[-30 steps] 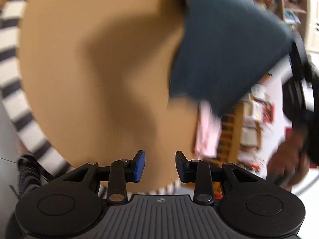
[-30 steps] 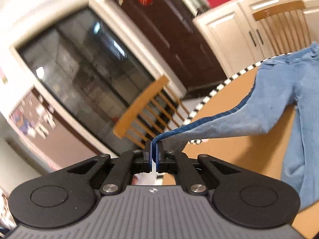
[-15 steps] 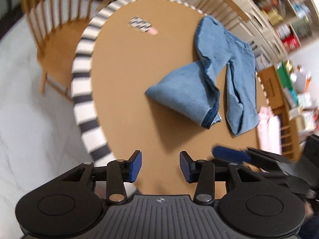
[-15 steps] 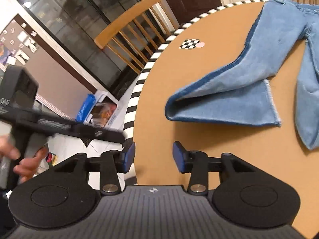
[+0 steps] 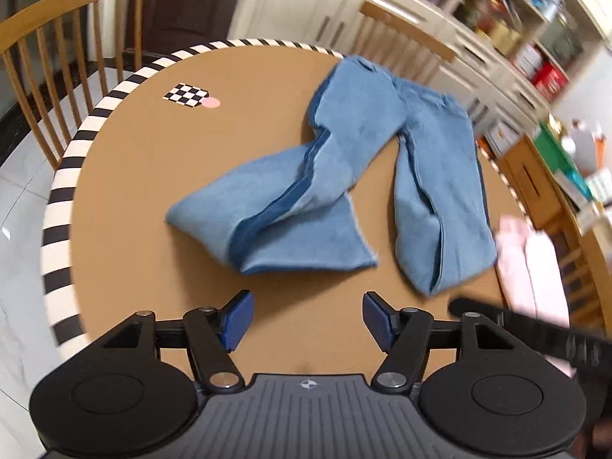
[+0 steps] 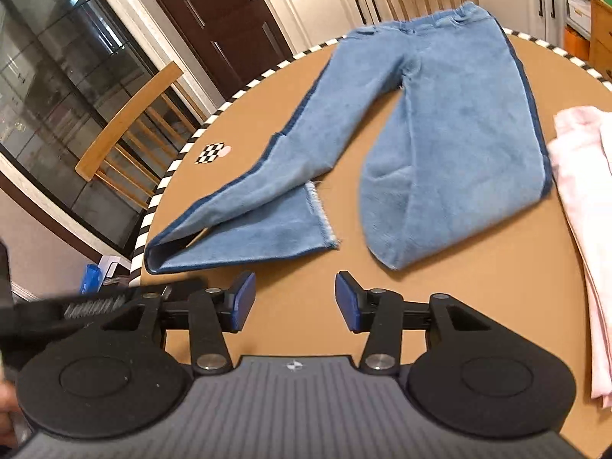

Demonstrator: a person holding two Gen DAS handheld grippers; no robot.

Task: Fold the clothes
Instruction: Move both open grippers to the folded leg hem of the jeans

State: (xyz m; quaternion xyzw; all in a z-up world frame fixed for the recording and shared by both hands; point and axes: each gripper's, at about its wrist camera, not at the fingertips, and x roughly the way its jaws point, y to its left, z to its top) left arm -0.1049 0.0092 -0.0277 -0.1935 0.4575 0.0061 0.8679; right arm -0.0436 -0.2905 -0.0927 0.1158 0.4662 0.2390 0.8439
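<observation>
The blue jeans (image 5: pixel 344 168) lie flat on the round brown table (image 5: pixel 126 229), ahead of both sets of jaws and touched by neither. The waistband sits at the far edge of the table, and both legs have been doubled back on themselves, so each ends in a fold on the side nearest the jaws. In the left wrist view the folded left leg, with its dark side stripe and frayed hem, lies just beyond the left gripper (image 5: pixel 306 319), whose blue pads (image 5: pixel 238 319) stand apart over bare table; its jaws are opening with nothing between them. In the right wrist view the right gripper (image 6: pixel 292 302) hovers near the gap between the two folded legs, its jaws also opening and empty. To the right of those jaws a folded pink garment (image 6: pixel 585 206) rests on the table just beside the jeans' right leg. Far ahead and left of the jaws a small checkerboard marker (image 6: pixel 209 153) lies near the table's black-and-white striped rim (image 5: pixel 57 206). Wooden chairs (image 5: pixel 49 76) stand around the table.
</observation>
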